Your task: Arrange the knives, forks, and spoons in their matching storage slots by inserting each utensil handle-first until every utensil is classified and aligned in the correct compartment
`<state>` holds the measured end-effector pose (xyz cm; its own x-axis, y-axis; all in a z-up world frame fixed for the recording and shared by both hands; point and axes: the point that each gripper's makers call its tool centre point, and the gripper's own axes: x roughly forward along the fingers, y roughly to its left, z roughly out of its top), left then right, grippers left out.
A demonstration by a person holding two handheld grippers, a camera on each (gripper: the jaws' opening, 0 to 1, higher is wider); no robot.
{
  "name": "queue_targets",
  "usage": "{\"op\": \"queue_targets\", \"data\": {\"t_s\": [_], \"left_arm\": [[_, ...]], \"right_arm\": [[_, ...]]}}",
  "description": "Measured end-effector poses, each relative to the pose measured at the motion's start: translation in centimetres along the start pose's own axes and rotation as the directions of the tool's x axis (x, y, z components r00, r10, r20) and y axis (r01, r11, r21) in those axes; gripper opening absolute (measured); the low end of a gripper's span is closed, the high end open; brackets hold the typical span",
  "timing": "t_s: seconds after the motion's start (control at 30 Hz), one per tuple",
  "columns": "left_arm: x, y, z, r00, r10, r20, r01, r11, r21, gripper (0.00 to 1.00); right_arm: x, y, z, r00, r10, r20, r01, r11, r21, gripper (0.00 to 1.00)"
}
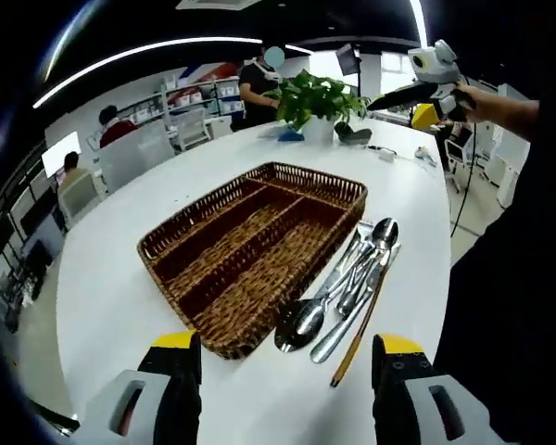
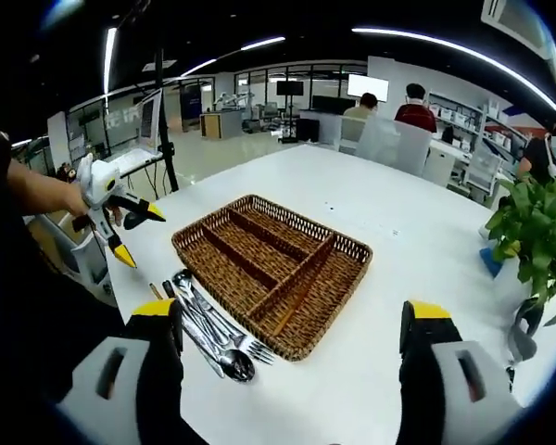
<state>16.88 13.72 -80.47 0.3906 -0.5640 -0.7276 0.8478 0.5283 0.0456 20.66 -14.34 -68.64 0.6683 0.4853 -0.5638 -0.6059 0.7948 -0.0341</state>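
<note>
Left gripper [image 1: 285,371] and right gripper [image 2: 290,343] fingers spread, holding nothing. Shiny metal utensils [image 1: 343,287] heaped on white table [image 1: 120,306] just beside woven wicker tray [image 1: 250,250], overlapping, hard to count. Leafy plant [image 1: 313,97] beyond.

The setting is identified as an open-plan office. A large white oval table [image 1: 259,176] is located in the foreground, with a green potted plant in a white pot [image 1: 313,102] placed at its far end, at 12 o'clock in the left gripper view. White shelving stocked with boxes [image 1: 193,100] is seen at 11 o'clock, and seated people at desks [image 1: 111,125] are seen at 10 o'clock. In the right gripper view, wall-mounted dark display screens [image 2: 289,88] and glazed partitions are visible at 12 o'clock. Long white ceiling strip lights [image 2: 445,42] are fitted overhead. Desks with monitors [image 2: 148,116] are positioned at 10 o'clock.
</note>
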Motion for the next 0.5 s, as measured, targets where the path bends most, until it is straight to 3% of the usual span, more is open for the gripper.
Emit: {"op": "queue_targets", "data": {"t_s": [0.13,0.2,0.3,0.5], "left_arm": [[1.7,-1.8,-0.8,0.997,-0.067,-0.037,0.068,0.997,0.025,0.62],[2.4,-2.1,-1.0,0.997,-0.070,-0.043,0.072,0.996,0.058,0.55],[3.2,-3.3,-0.7,0.991,-0.132,-0.030,0.132,0.991,0.013,0.51],[3.9,-4.6,-1.0,0.982,-0.178,-0.062,0.181,0.983,0.036,0.33]], "right_arm": [[-0.3,0.1,-0.1,1.000,-0.005,0.000,0.005,1.000,-0.003,0.99],[-0.4,0.0,-0.1,1.000,-0.008,-0.001,0.008,1.000,0.000,0.99],[-0.7,-0.2,-0.3,1.000,-0.013,-0.007,0.013,1.000,-0.003,0.99],[-0.9,-0.5,-0.3,1.000,-0.020,-0.012,0.020,1.000,-0.006,0.99]]}}
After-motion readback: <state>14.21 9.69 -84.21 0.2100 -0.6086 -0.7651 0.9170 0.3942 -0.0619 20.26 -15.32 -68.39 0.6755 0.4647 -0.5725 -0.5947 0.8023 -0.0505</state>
